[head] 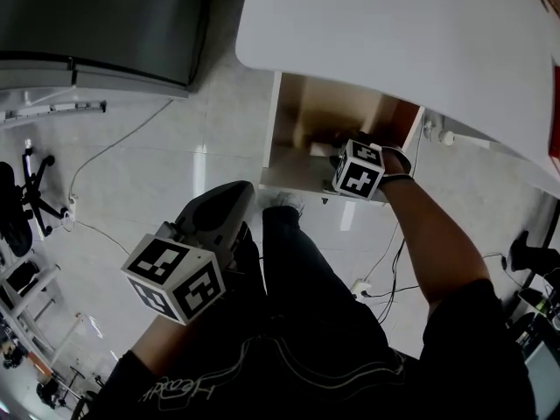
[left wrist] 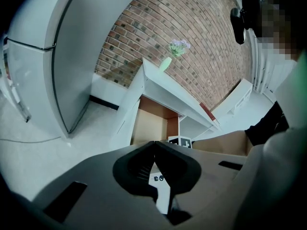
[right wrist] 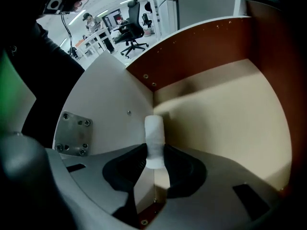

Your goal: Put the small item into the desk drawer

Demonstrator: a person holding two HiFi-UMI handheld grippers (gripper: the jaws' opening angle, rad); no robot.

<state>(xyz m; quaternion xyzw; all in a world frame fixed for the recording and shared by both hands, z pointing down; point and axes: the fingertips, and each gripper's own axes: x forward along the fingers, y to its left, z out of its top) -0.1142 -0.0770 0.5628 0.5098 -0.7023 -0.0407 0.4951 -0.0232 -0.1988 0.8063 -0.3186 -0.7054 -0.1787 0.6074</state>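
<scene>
The small item is a short white cylinder [right wrist: 154,137]. My right gripper [right wrist: 154,151] is shut on its lower end, so it sticks out forward between the pads. That gripper reaches into the open desk drawer [head: 302,116], and its marker cube [head: 359,169] sits at the drawer's front edge in the head view. The item hangs over the drawer's tan floor [right wrist: 225,123], close to the white side wall [right wrist: 105,99]. My left gripper [left wrist: 154,144] is held low by the person's lap, its jaws touching with nothing between them.
The white desk top [head: 394,33] overhangs the drawer. A metal bracket [right wrist: 72,134] is screwed to the drawer's side wall. A grey cabinet [head: 96,24] stands at the left, cables [head: 114,147] run over the tiled floor, and the person's legs [head: 306,278] are below the drawer.
</scene>
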